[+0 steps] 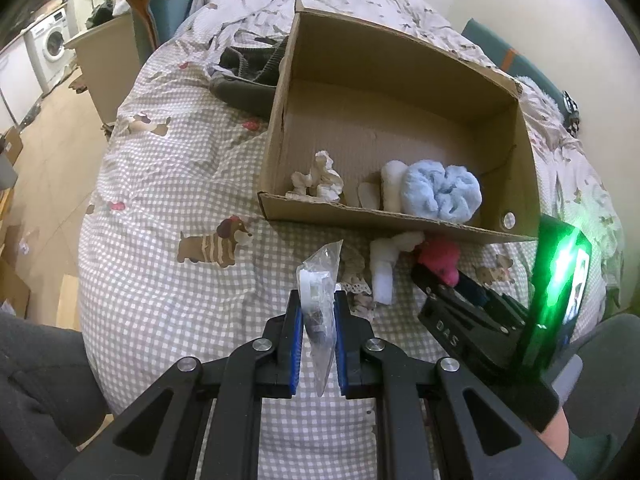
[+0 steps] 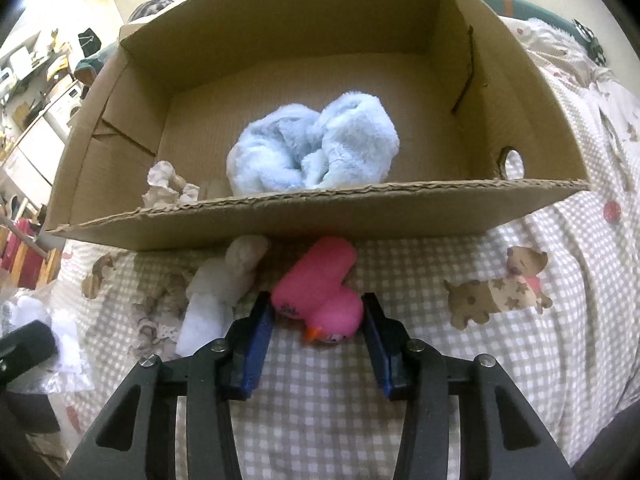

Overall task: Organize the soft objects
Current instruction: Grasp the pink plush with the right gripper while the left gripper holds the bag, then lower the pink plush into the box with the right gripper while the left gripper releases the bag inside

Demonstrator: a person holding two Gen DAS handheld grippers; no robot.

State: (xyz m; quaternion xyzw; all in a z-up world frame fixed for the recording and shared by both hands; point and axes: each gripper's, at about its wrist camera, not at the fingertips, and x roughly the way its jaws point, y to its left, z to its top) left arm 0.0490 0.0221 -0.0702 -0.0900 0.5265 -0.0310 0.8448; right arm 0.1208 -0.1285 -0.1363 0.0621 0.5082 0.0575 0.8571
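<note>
An open cardboard box [image 1: 360, 216] [image 2: 320, 216] lies on the checked bedspread [image 1: 168, 184]. Inside it are a fluffy light-blue cloth [image 1: 440, 194] [image 2: 312, 152] and a crumpled cream piece [image 1: 320, 180] [image 2: 164, 184]. In front of the box lie a white rolled cloth [image 1: 384, 268] [image 2: 216, 292] and a pink duck toy [image 1: 438, 258] [image 2: 320, 280]. My right gripper [image 2: 318, 304] points down at the duck, with both blue pads against its sides. My left gripper [image 1: 318, 300] is shut on a clear plastic bag [image 1: 320, 276] with small items inside, held above the bedspread.
Dark garments [image 1: 248, 76] lie left of the box, and a lace piece [image 1: 358, 284] sits beside the white roll. The bed's left edge drops to a floor with a washing machine [image 1: 50, 46]. A teal cushion [image 1: 516, 64] lies behind the box.
</note>
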